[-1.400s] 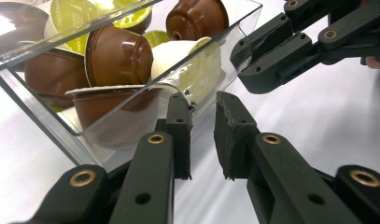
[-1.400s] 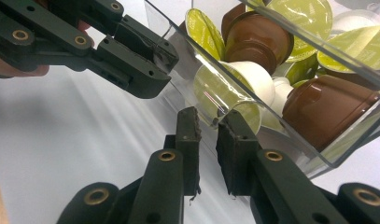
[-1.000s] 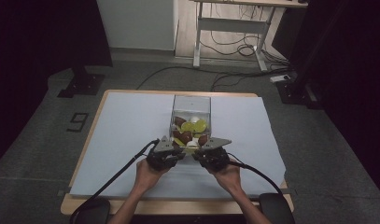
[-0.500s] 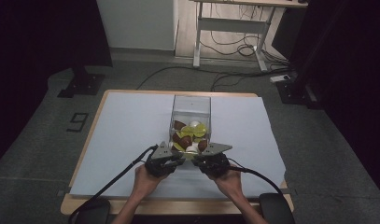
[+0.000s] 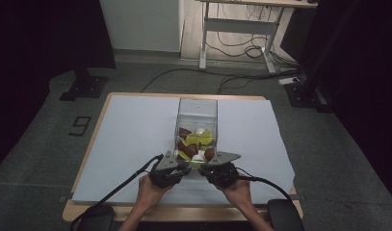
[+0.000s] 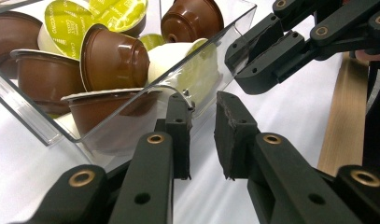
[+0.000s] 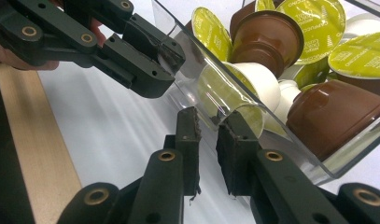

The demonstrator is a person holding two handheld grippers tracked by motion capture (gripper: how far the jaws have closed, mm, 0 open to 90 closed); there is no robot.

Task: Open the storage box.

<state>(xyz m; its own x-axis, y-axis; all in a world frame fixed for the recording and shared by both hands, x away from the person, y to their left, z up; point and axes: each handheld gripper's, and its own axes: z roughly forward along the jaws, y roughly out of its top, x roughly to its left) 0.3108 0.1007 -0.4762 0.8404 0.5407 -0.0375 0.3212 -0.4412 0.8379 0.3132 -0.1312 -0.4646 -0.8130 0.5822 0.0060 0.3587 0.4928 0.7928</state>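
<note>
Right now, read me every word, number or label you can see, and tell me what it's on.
Green capsule lids: printed words and a logo, too blurred to read.
Dark floor mark: looks like "9", uncertain.
Brown capsules: no text seen.
Clear box: no text seen.

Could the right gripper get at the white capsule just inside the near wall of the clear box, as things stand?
Probably not directly. The right gripper is shut on the near wall of the clear box, and the white capsule sits behind that wall. It would have to let go and come in over the rim.
</note>
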